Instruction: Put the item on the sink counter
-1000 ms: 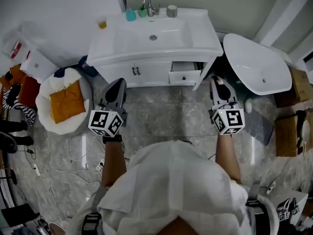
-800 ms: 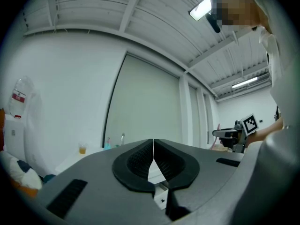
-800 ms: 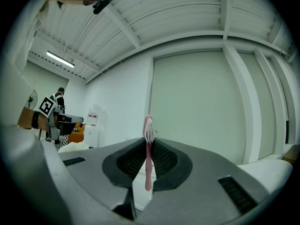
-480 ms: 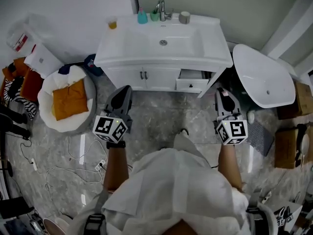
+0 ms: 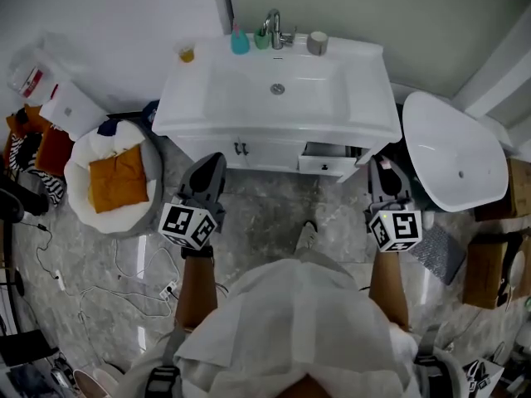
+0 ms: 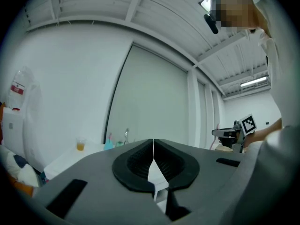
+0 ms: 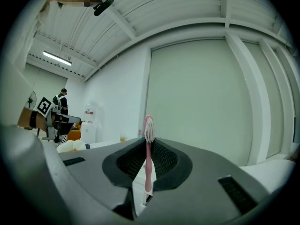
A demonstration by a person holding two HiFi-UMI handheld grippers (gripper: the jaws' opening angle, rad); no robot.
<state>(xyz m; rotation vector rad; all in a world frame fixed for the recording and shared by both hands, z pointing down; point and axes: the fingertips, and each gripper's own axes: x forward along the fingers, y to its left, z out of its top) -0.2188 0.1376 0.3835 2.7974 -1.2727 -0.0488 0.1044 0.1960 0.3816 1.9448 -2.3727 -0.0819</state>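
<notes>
A pink toothbrush (image 7: 148, 159) stands upright between the jaws of my right gripper (image 7: 148, 144), which is shut on its handle, bristles on top. In the head view the right gripper (image 5: 384, 164) hovers over the floor in front of the white sink counter (image 5: 373, 98), near its right corner. My left gripper (image 5: 213, 159) hangs level with it before the cabinet doors. Its jaws (image 6: 153, 146) meet with nothing between them. The counter's basin holds nothing.
By the faucet (image 5: 275, 25) stand a teal bottle (image 5: 240, 43), a green cup (image 5: 262, 40) and a grey cup (image 5: 317, 43); a cup of orange liquid (image 5: 187, 53) is at the left. A drawer (image 5: 328, 159) hangs open. A white tub (image 5: 455, 152) is right, a cushioned seat (image 5: 112, 181) left.
The person has stepped toward the sink, so the counter sits lower and fuller in the head view. Both grippers keep their pose; the right one still holds the toothbrush.
</notes>
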